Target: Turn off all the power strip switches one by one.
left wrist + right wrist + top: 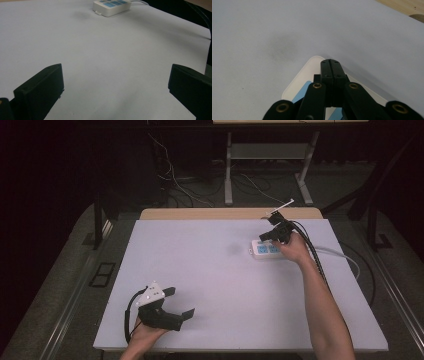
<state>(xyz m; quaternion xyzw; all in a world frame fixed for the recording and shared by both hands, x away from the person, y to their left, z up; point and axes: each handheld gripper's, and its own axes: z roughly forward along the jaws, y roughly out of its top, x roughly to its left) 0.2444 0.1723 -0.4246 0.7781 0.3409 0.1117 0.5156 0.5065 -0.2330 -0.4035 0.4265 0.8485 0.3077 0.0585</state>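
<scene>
The counter [225,290] is a plain pale sheet in a dark room, with cables on the floor beyond its far edge. The white power strip [265,249] lies flat at about 2 o'clock on the sheet, blue socket faces up, its cord running off toward 3 o'clock; flat and face-up, its top is open to a press from above. I hold my right hand-held gripper [267,236] over the strip's 9 o'clock end with the jaws fully closed on nothing, so the two tips form one narrow point. In my judgement this suits pushing a button or switch rather than grasping. Whether the tip touches the casing I cannot tell. My left hand-held gripper [181,304] rests at 7 o'clock near my edge, jaws wide open and empty, well apart from the strip to leave the work area free.
</scene>
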